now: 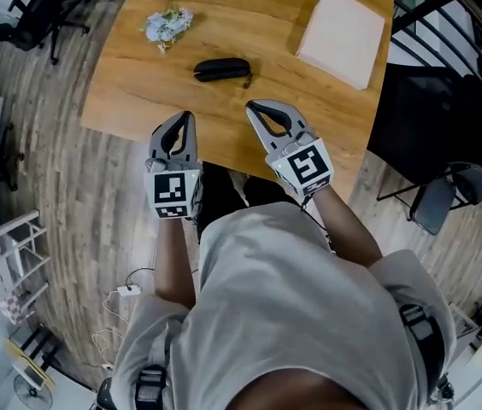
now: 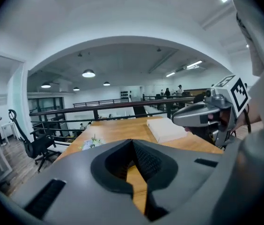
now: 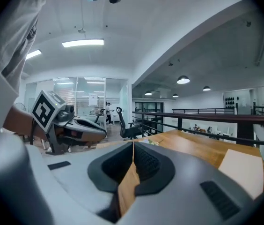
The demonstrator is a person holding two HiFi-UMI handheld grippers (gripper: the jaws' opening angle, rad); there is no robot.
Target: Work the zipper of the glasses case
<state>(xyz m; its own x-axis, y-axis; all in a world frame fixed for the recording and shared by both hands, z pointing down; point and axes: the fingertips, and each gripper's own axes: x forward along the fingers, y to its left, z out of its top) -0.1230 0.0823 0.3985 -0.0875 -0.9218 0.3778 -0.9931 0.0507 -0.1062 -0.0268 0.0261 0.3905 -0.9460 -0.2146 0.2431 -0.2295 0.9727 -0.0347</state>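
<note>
The glasses case (image 1: 222, 69) lay on the bench (image 1: 138, 84) ahead of both grippers, its long axis crosswise. The left gripper (image 1: 189, 116) and right gripper (image 1: 251, 106) hovered, fingers pressed together and empty, the right one nearer.

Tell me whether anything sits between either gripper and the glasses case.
Nothing visible does. The glasses case lies on bare table ahead of the left gripper and right gripper, both with jaws shut and empty. The flower sprig and the pale flat box sit farther back, off to either side of both paths.
</note>
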